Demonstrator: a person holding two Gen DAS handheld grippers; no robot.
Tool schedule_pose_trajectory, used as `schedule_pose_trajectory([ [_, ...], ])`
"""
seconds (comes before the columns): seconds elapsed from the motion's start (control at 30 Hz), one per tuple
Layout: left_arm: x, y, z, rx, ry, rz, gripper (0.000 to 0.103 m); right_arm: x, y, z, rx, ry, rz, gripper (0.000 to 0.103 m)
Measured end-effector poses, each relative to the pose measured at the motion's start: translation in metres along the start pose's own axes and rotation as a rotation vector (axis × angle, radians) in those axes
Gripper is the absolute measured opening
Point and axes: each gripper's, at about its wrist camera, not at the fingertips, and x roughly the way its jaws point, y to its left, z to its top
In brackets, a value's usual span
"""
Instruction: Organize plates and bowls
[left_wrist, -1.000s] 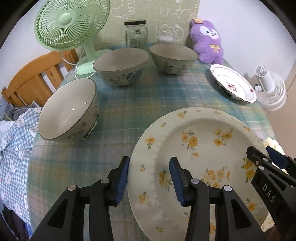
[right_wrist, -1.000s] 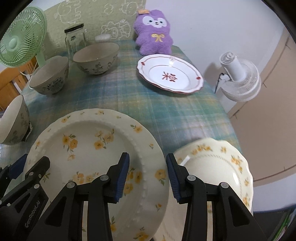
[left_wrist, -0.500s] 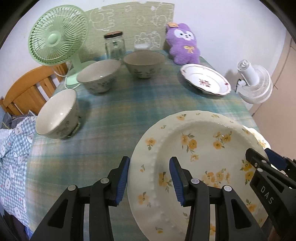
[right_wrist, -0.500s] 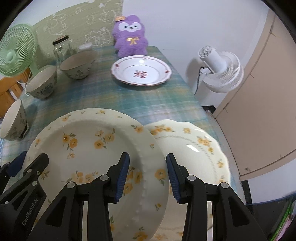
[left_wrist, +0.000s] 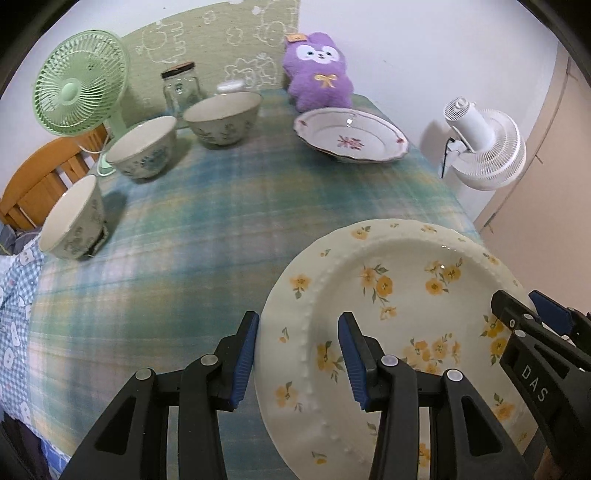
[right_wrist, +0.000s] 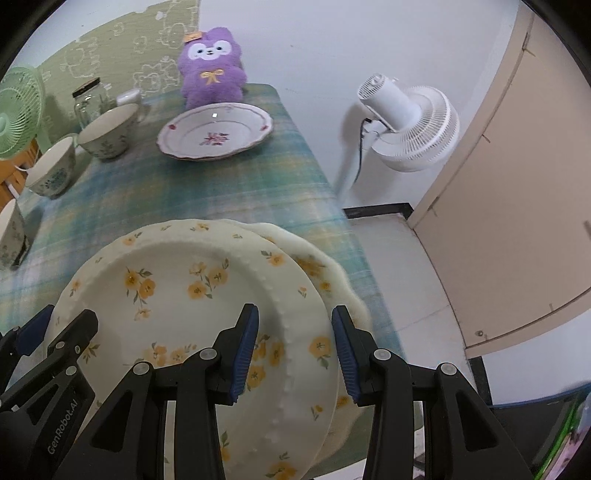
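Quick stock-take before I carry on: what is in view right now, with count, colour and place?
Yellow-flower plate: 1, cream, near end, carried over the scalloped plate.
Scalloped plate: 1, cream with yellow flowers, near right table edge, mostly covered.
Red-flower plate: 1, white, far right, before the plush.
Bowls: 3, cream with dark pattern, along the left side.
Glass jar: 1, clear, dark lid, far end.
Plush toy: 1, purple, far end.
Green fan: 1, far left.
White fan: 1, beside the table, right.
Tablecloth: 1, blue-green plaid.
Left gripper: black, blue pads, astride the carried plate's left rim.
Right gripper: same, astride its right rim.
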Motion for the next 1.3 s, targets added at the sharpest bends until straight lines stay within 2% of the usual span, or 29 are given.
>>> schedule_pose_trajectory([
  [0.33, 0.011, -0.039, -0.01, -0.006, 0.021, 0.002, 0.044, 0.016, -0.034, -0.01, -0.013, 0.023, -0.007, 0.045],
  [0.7, 0.02, -0.052, -0.019, -0.004, 0.048, 0.033, 0.044, 0.03, -0.043, -0.015, -0.018, 0.037, 0.014, 0.045],
  [1.3, 0.026, -0.066, -0.018, 0.067, -0.016, 0.133, 0.049, 0.042, -0.043, -0.014, -0.019, 0.018, 0.034, 0.045],
])
